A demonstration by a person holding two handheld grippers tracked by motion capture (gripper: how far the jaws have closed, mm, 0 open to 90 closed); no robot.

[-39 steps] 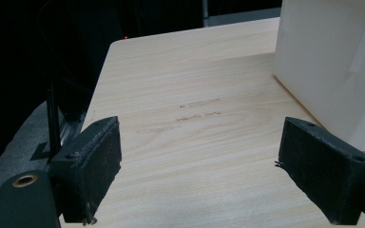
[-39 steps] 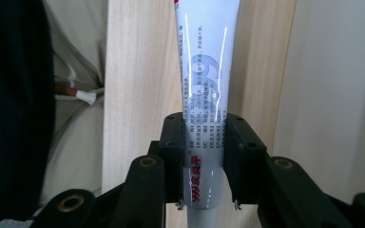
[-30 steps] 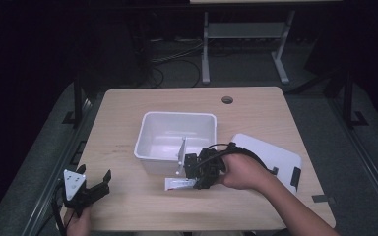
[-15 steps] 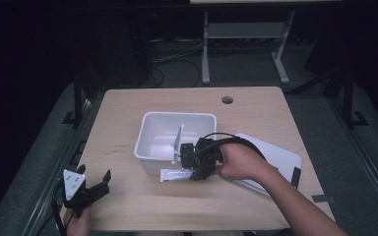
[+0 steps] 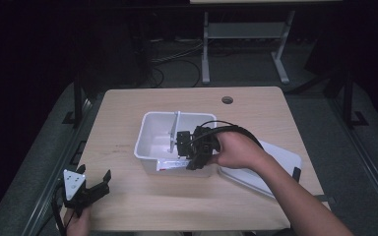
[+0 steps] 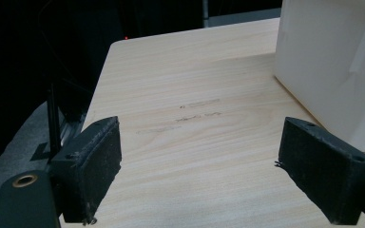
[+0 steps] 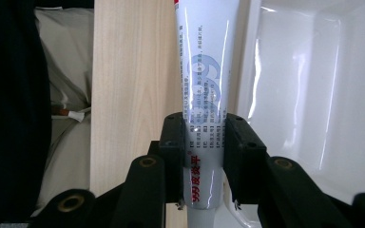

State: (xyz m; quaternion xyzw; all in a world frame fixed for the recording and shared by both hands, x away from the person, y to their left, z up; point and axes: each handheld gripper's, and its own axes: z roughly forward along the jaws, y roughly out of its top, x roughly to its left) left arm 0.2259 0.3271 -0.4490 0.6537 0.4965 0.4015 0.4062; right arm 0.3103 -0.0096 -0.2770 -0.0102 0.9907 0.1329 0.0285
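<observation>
A white toothpaste tube (image 7: 204, 71) with blue print and red lettering stands between my right gripper's (image 7: 204, 137) jaws, which are shut on it. From above, that right gripper (image 5: 181, 146) hovers over the front rim of a white plastic bin (image 5: 150, 132), with the tube (image 5: 173, 133) reaching across the bin's opening. My left gripper (image 5: 96, 189) rests at the table's front left corner. Its jaws stand wide apart over bare wood with nothing between them (image 6: 199, 175).
A white lid (image 5: 280, 164) lies on the table to the right of the bin, partly under the person's right forearm. The bin's outer wall (image 6: 332, 61) rises just right of the left gripper's view. A cable hole (image 5: 227, 100) sits near the table's far edge.
The right gripper has risen and moved left and away from the table's front with the tube, from in front of the bin to above its front rim. The left gripper has not moved.
</observation>
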